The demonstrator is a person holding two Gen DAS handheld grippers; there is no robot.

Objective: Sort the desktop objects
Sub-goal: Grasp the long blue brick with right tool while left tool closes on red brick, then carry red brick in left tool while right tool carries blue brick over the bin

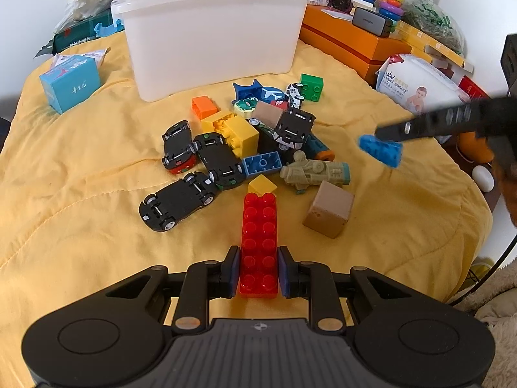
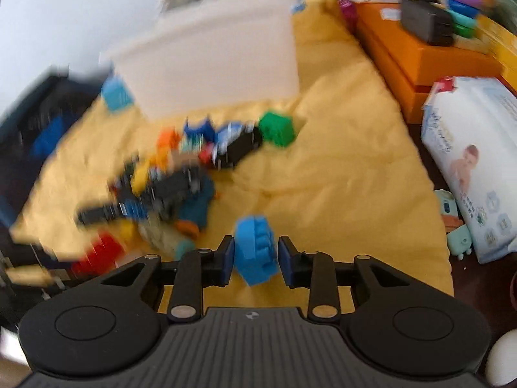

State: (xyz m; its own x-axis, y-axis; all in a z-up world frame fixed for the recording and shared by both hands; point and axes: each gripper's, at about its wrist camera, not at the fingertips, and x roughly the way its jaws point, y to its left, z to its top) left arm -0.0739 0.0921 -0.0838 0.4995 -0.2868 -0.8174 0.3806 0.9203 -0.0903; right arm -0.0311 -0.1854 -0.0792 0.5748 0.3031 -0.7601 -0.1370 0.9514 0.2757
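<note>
Red brick (image 1: 259,245) points lengthwise away, pinched by left claw (image 1: 258,271); right claw (image 2: 255,258) clamps blue brick (image 2: 255,249).

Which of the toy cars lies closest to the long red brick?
The upside-down black car lying alone just left of the long red brick; the other cars sit farther back in the pile.

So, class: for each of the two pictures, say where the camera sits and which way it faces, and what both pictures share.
Left wrist: on the left gripper, facing down along its fingers at the red brick it grips, toy pile and white bin beyond; the right gripper shows too.
Right wrist: on the right gripper, blurred, facing the light blue brick between its fingers.
Shared: yellow cloth, bin, pile, orange box.
</note>
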